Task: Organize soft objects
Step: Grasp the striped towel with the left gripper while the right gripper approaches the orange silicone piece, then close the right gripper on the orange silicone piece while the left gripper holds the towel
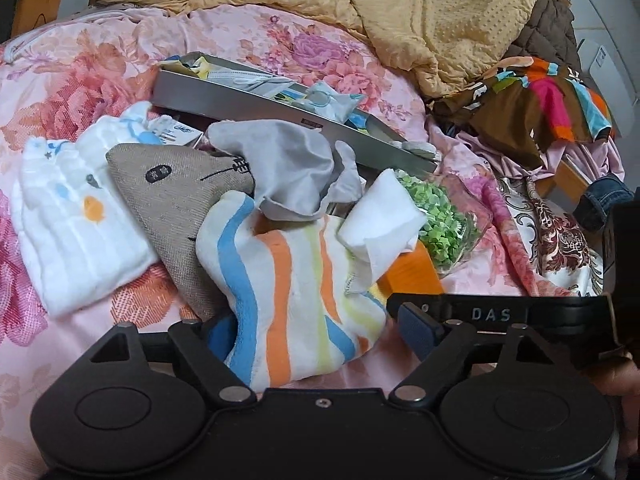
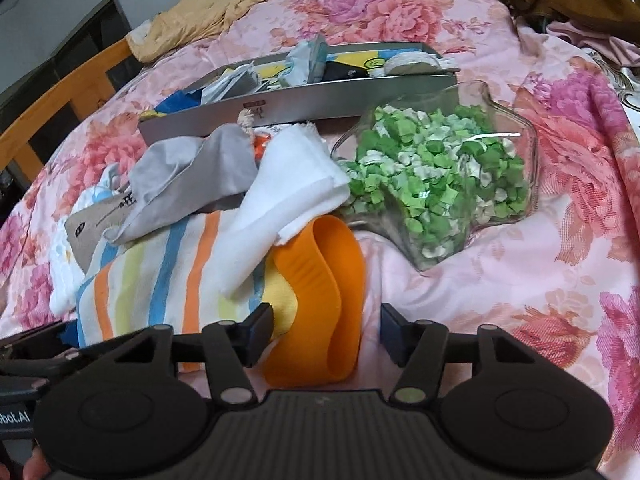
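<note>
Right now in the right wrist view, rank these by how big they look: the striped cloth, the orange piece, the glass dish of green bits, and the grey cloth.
1. glass dish
2. striped cloth
3. orange piece, though nearness to the camera inflates it
4. grey cloth, about alike with the orange piece

Soft, even indoor light with faint shadows; both fisheye views bend strongly at the edges, and fine detail looks slightly smeared.
</note>
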The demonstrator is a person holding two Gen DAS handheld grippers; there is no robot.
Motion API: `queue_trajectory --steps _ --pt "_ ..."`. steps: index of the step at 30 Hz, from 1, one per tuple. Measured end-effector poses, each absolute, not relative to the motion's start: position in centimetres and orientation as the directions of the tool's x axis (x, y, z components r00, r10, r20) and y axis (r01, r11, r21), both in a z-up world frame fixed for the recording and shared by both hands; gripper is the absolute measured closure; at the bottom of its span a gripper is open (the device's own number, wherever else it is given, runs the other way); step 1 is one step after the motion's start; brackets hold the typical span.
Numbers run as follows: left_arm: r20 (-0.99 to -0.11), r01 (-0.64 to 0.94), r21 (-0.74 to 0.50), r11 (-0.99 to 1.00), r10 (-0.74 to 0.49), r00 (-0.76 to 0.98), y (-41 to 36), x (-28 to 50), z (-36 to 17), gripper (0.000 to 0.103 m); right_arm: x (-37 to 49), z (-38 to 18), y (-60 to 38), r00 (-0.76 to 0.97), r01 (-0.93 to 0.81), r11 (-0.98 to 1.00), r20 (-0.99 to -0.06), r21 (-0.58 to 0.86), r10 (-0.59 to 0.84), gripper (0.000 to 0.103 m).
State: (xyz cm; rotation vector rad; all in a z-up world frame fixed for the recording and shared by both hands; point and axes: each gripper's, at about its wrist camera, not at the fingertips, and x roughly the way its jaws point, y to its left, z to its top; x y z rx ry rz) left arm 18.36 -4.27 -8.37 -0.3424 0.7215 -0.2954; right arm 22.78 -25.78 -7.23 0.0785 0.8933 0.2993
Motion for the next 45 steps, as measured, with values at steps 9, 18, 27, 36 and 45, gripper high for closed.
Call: queue_trajectory --steps 9,18,27,36,45 --pt "-0.607 0.110 -0.400 0.910 -0.352 0.713 -3.8 18.5 -8.6 0.049 22.0 -6.6 -25.5 0.605 -0.253 0.952 -0.740 0.172 0.295 0.048" --pt "-0.636 0.093 -0.333 0.938 -0.297 0.712 -3.9 18.1 -8.5 0.084 21.3 -5.7 -25.9 0.649 -0.253 0.951 -0.698 0.176 0.302 0.048" --pt "-0.659 0.011 -0.240 0.971 -0.171 0.733 -3.5 16.6 -7.4 0.091 21.0 -5.1 -25.8 0.691 -0.276 0.945 -0.648 0.173 0.320 0.047" --pt "-0.677 -0.132 -0.094 0.987 0.034 0.735 -2.4 15.5 -6.4 0.091 22.8 -6.4 -25.2 0.649 -0.264 0.952 -0.702 0.154 0.293 0.047" --pt "-0.683 -0.139 -0.144 0.980 0.003 0.730 -1.6 15.7 -6.7 0.086 24.7 -7.6 -24.5 0.611 -0.301 0.941 -0.727 0.152 0.313 0.040"
